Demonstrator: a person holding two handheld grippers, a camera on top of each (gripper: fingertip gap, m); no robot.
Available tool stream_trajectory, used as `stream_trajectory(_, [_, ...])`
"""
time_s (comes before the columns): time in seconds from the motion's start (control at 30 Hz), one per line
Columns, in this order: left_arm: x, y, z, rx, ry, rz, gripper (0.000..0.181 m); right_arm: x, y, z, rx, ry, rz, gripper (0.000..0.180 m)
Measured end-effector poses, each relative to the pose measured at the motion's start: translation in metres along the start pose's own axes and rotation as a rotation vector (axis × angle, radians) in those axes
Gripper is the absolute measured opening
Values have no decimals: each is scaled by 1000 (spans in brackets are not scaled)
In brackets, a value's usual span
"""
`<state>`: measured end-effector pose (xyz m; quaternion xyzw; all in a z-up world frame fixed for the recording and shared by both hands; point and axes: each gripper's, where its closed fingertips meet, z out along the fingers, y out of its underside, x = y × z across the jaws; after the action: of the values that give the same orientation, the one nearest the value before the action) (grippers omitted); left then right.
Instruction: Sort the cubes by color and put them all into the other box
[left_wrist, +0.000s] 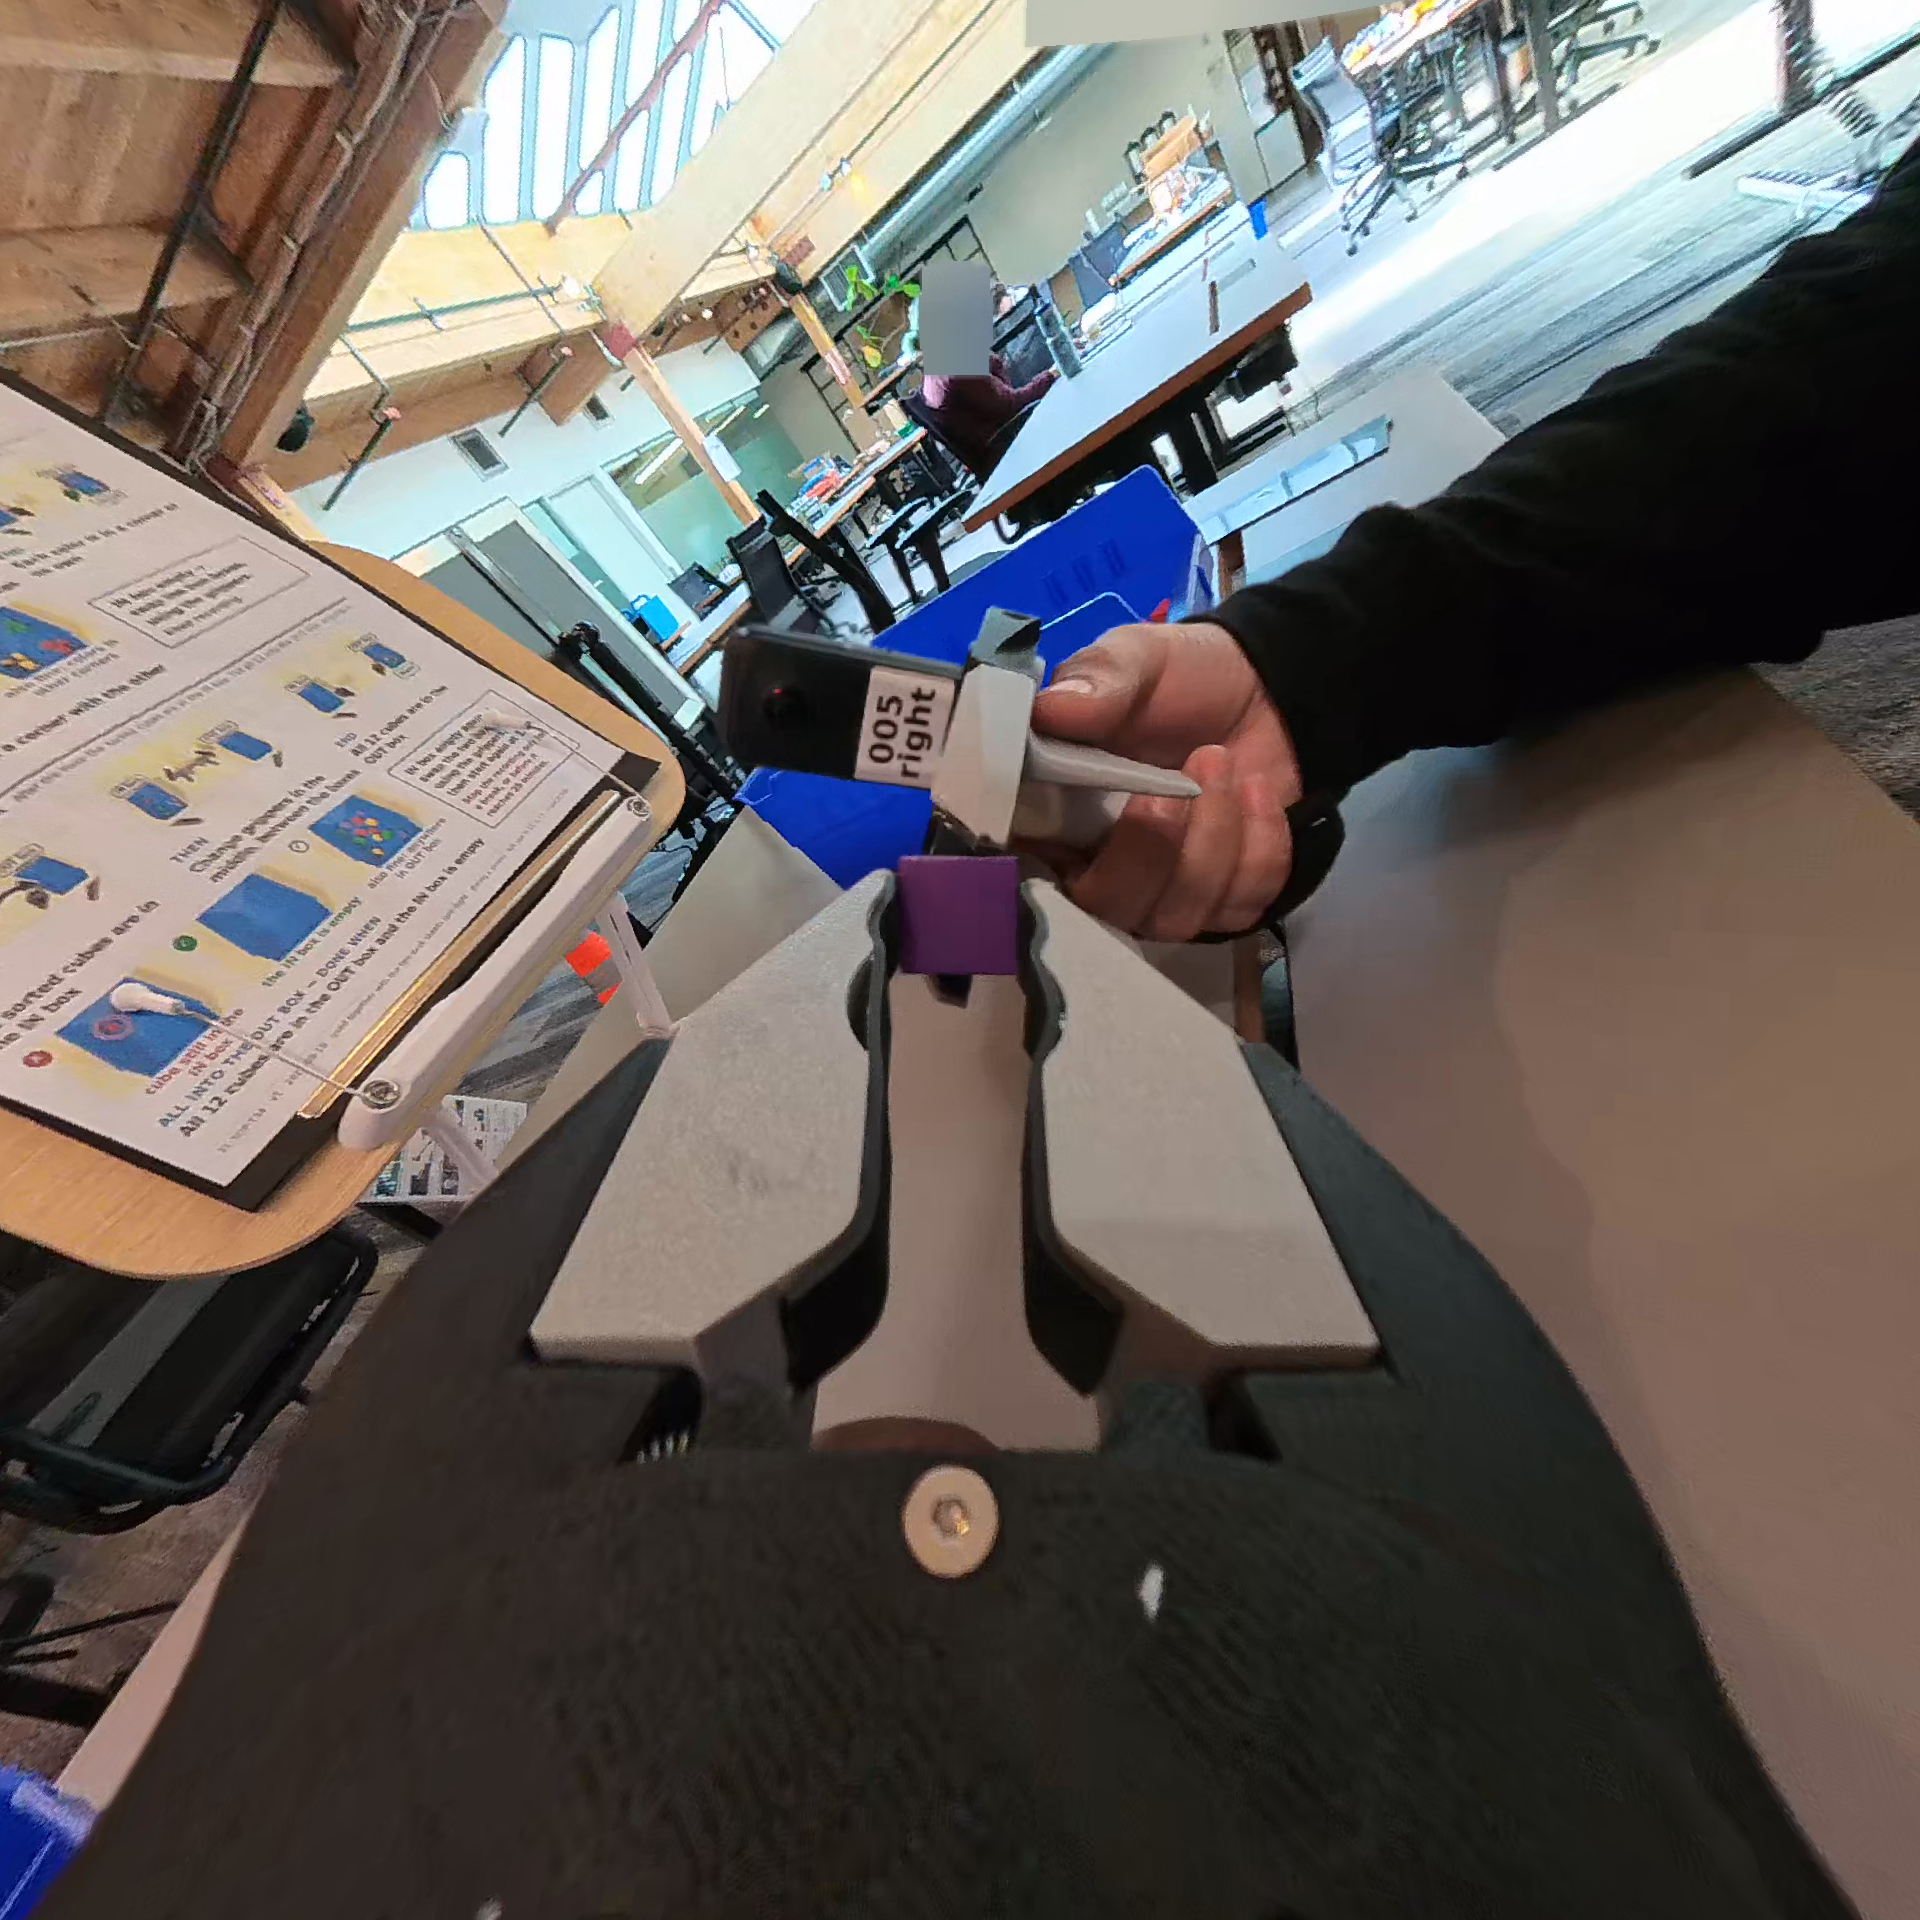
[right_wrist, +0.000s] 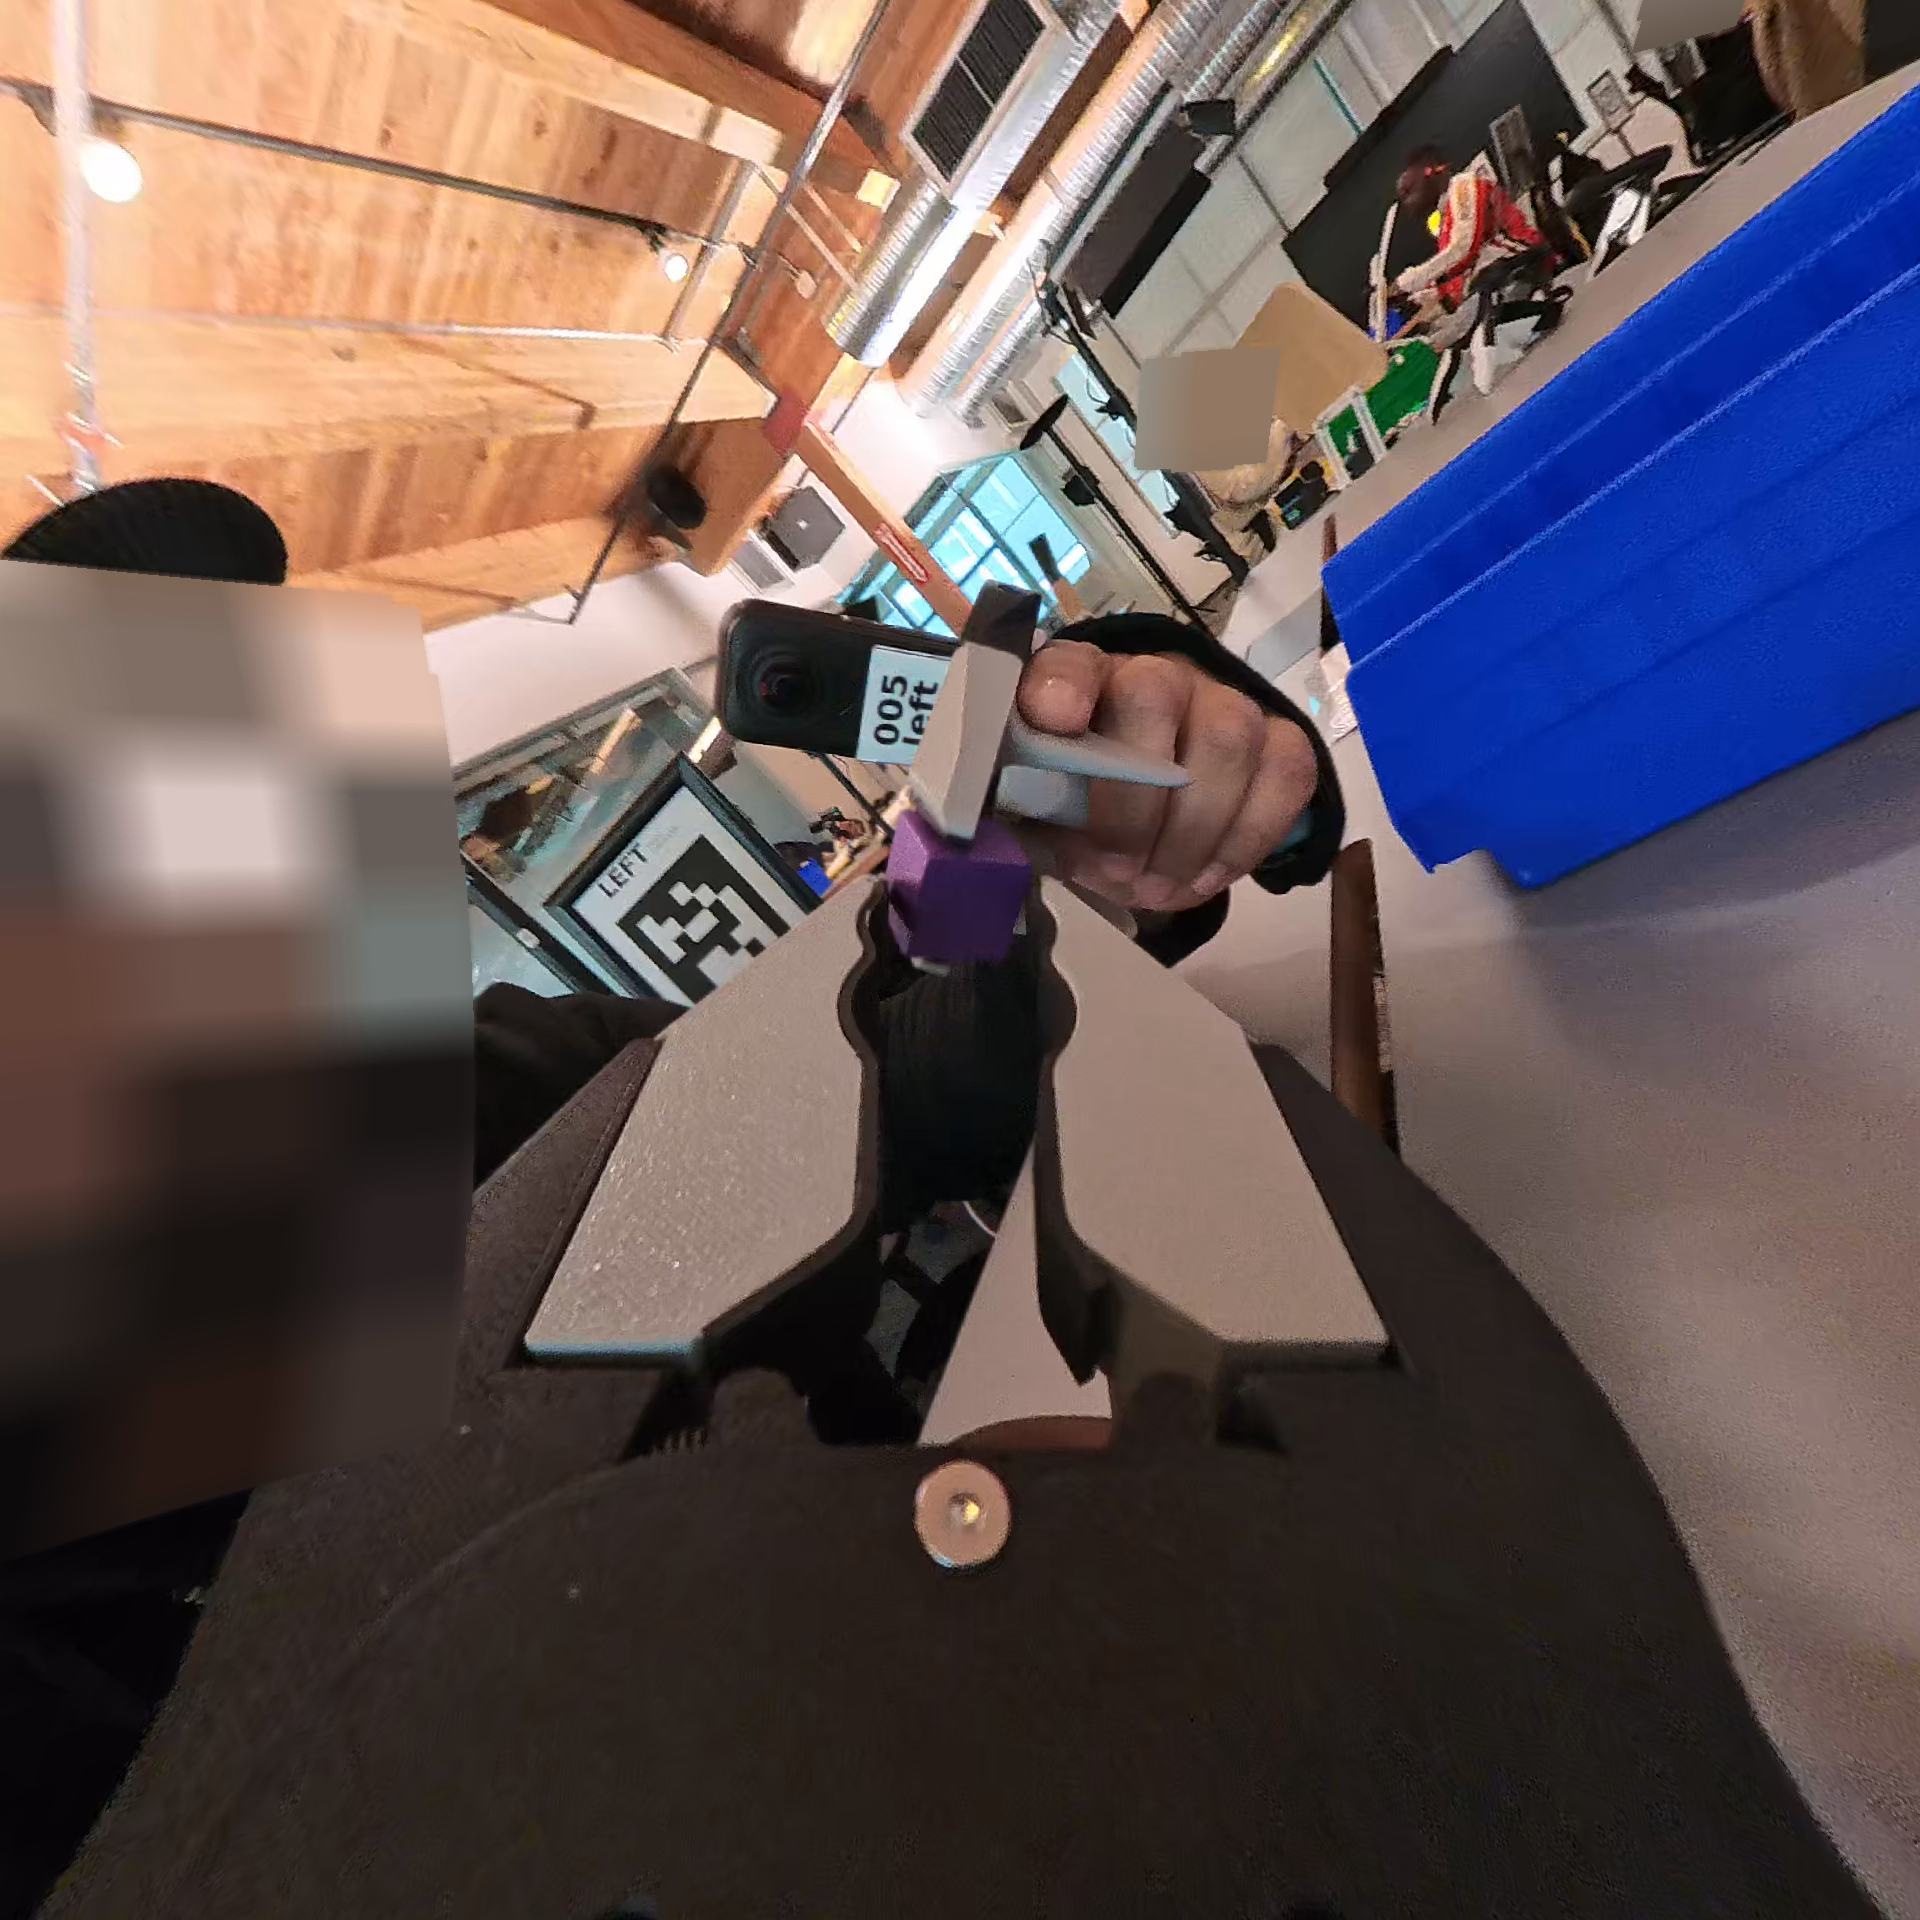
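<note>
A purple cube (left_wrist: 956, 920) is held in mid-air above the grey table (left_wrist: 1558, 1143). My left gripper (left_wrist: 957, 906) is shut on it, and the cube sits square between the fingertips. My right gripper (right_wrist: 960, 902) faces the left one, rolled a quarter turn. Its fingertips stand on either side of the same purple cube (right_wrist: 951, 909), with the jaws a little wider than the cube, which looks tilted between them. A hand (left_wrist: 1164, 790) holds the right gripper. No other cubes show.
A blue box (left_wrist: 1049, 613) stands on the table behind the right gripper; another blue box (right_wrist: 1662, 520) shows at the right in the right wrist view. A blue corner (left_wrist: 31, 1849) shows at the bottom left. An instruction sheet on a wooden stand (left_wrist: 260, 790) stands at the left.
</note>
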<state>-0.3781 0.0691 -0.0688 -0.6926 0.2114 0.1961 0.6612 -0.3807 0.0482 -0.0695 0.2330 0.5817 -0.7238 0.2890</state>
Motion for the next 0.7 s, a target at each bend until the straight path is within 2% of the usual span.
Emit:
stream_trajectory(0.33, [-2,-4,2,20,-33,9,19,-4,-5,0,82,-135,134,20])
stream_trajectory(0.7, [0,0,6,2,-38,12,20,-3,-5,2,85,-124,115,19])
